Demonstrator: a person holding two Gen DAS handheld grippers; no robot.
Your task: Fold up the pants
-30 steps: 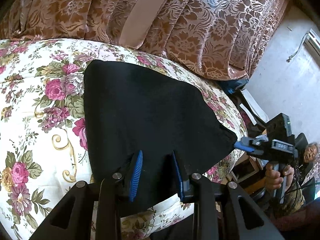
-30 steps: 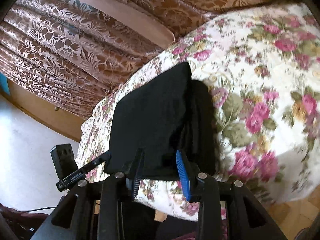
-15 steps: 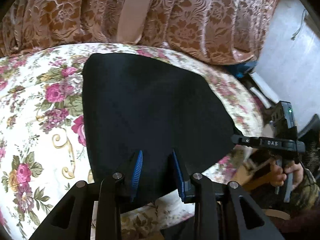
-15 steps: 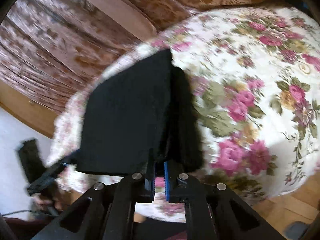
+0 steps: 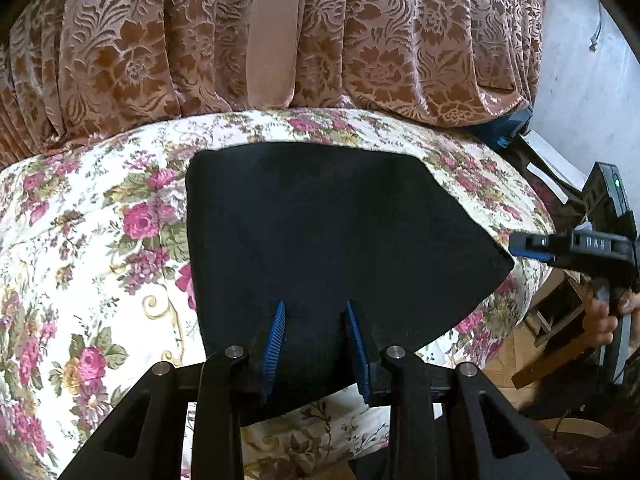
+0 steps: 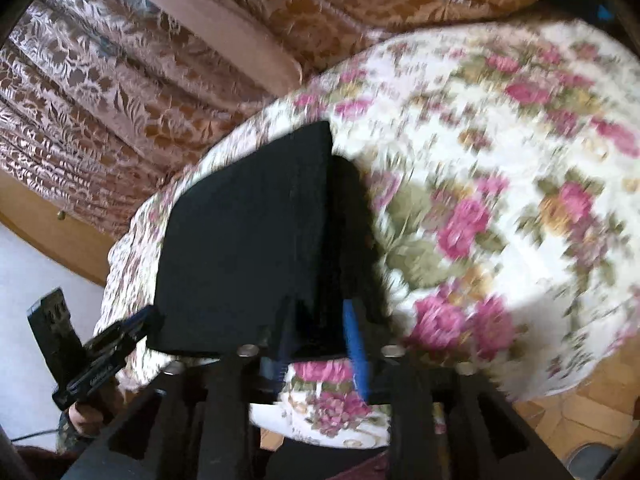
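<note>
A brown patterned curtain point(image 5: 360, 40) hangs along the far side. Below it a floral bedspread point(image 5: 100, 240) covers the bed. The black pants point(image 5: 320, 232) lie folded flat on the bedspread, reaching its near edge. In the right wrist view a second dark layer shows beside the upper fold. The left gripper point(image 5: 314, 344) has its fingers spread wide over the near hem, gripping nothing. The right gripper point(image 6: 316, 340) also has its fingers apart, at the near right corner.
</note>
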